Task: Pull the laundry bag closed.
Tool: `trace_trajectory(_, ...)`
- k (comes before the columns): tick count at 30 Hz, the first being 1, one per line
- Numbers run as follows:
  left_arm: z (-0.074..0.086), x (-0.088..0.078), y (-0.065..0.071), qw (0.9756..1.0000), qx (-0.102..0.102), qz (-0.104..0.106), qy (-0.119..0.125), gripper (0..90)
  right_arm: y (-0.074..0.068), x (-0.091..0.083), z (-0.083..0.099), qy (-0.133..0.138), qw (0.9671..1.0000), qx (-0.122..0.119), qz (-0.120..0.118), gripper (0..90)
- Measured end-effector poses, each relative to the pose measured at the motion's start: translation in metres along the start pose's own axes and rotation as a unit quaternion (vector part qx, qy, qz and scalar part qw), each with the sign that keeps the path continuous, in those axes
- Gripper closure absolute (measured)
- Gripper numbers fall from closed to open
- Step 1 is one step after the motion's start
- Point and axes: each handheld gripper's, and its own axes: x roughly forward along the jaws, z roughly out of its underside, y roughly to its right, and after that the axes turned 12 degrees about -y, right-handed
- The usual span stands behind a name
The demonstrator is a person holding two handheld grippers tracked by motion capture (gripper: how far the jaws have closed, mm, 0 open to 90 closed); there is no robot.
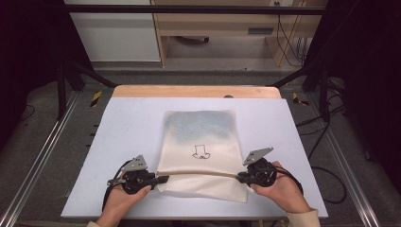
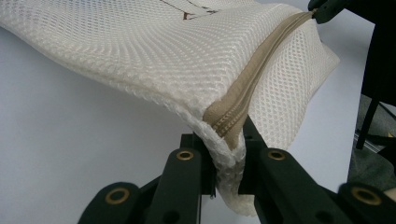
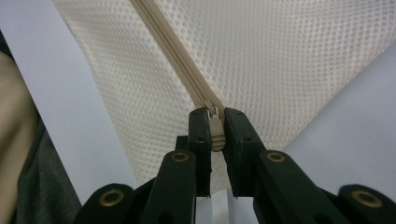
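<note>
A cream mesh laundry bag (image 1: pixel 201 142) with a small black drawing lies on the white table (image 1: pixel 127 127), its tan zipper (image 1: pixel 201 173) stretched taut across the near edge. My left gripper (image 1: pixel 163 179) is shut on the bag's left corner at the zipper's end (image 2: pixel 227 135), lifting the mesh a little off the table. My right gripper (image 1: pixel 241 178) is shut on the zipper pull (image 3: pixel 214 127) at the bag's right end. The two grippers face each other along the zipper line. In the left gripper view the right gripper (image 2: pixel 327 8) shows at the far end of the zipper.
The table's wooden far edge (image 1: pixel 196 91) and a dark metal frame (image 1: pixel 71 71) border the work area. Cables (image 1: pixel 326 175) trail off the right side. Bare table surface lies left, right and beyond the bag.
</note>
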Motion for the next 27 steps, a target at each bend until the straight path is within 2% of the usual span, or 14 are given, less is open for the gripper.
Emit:
trace_trajectory(12,0.0,-0.001,-0.001,1.0,0.001,-0.001,-0.001,82.5,0.006,0.001,0.011,0.001,0.9999,0.015,-0.002,81.8)
trace_trajectory(22,0.0,-0.002,-0.001,1.0,-0.001,-0.001,0.002,82.6,0.009,0.005,0.018,-0.01,0.9996,0.027,-0.007,81.8)
trace_trajectory(27,0.0,-0.002,0.0,1.0,-0.001,0.0,0.001,82.6,0.009,0.004,0.02,-0.004,0.9996,0.026,-0.006,81.8)
